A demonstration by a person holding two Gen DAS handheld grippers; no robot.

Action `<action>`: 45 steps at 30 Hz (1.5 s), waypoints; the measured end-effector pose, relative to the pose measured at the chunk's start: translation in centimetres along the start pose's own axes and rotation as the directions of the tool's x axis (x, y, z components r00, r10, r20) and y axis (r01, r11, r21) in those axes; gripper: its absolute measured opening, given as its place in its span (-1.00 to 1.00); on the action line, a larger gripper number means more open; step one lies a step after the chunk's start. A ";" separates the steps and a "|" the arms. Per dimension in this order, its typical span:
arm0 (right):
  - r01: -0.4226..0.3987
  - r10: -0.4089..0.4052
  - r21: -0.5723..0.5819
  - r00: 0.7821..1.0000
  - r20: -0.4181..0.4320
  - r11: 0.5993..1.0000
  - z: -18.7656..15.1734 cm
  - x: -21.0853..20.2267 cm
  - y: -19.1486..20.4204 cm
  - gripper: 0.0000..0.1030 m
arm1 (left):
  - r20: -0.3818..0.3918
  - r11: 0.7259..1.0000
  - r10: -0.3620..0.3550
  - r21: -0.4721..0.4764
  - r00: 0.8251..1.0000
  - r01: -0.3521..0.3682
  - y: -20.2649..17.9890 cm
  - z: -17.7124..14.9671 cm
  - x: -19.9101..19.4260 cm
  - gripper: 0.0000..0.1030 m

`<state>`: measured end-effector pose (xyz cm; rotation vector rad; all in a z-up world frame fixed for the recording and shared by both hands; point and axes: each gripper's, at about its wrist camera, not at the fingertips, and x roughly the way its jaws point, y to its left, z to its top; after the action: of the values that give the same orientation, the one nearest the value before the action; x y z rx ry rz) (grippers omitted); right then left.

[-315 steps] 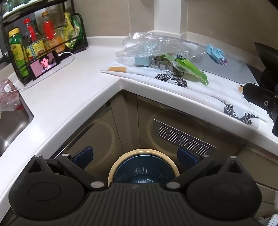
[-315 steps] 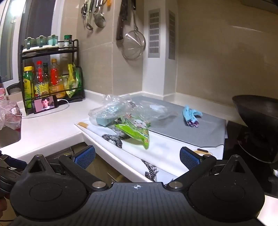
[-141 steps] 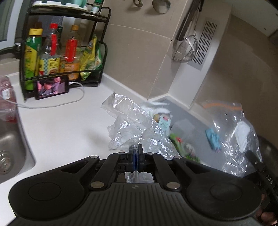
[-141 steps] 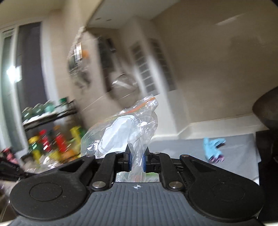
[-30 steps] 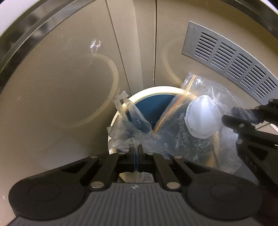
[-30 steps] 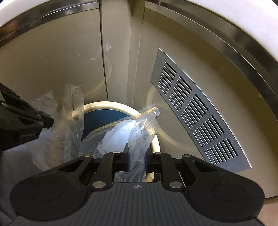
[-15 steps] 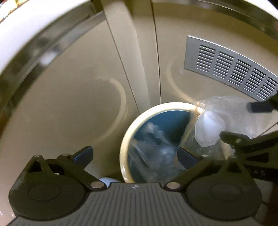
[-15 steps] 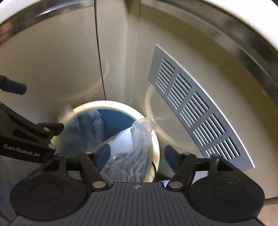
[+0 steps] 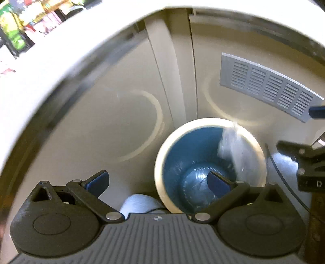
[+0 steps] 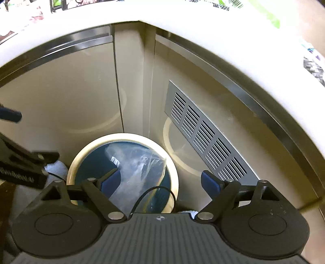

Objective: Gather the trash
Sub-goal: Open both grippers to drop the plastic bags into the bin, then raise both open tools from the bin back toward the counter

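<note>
A round trash bin with a cream rim and blue inside stands on the floor in the cabinet corner; it also shows in the right wrist view. Clear plastic bags lie in it: one crumpled at the bottom, one leaning against the right inner wall, seen in the right wrist view as a clear bag. My left gripper is open and empty above the bin's left edge. My right gripper is open and empty above the bin.
Beige cabinet doors with a grey vent grille stand behind the bin; the grille also shows in the right wrist view. The white countertop edge overhangs above. A green wrapper lies on the counter.
Both grippers have opened and let go of their plastic bags, which dropped into the bin. Both grippers have since pulled up and back from the bin.
</note>
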<state>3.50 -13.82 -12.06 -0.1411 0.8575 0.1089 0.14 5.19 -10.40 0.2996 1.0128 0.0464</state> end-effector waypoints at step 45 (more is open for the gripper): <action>0.005 0.013 -0.067 0.963 0.269 0.998 -2.1 -10.6 1.5 0.87 | 0.146 0.990 0.099 0.082 0.984 -0.112 -2.3 -0.2 -8.4 0.99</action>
<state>-5.18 -13.11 -5.49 -0.1827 0.5822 0.1570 -4.74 1.51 -4.22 0.4328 0.8589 0.0750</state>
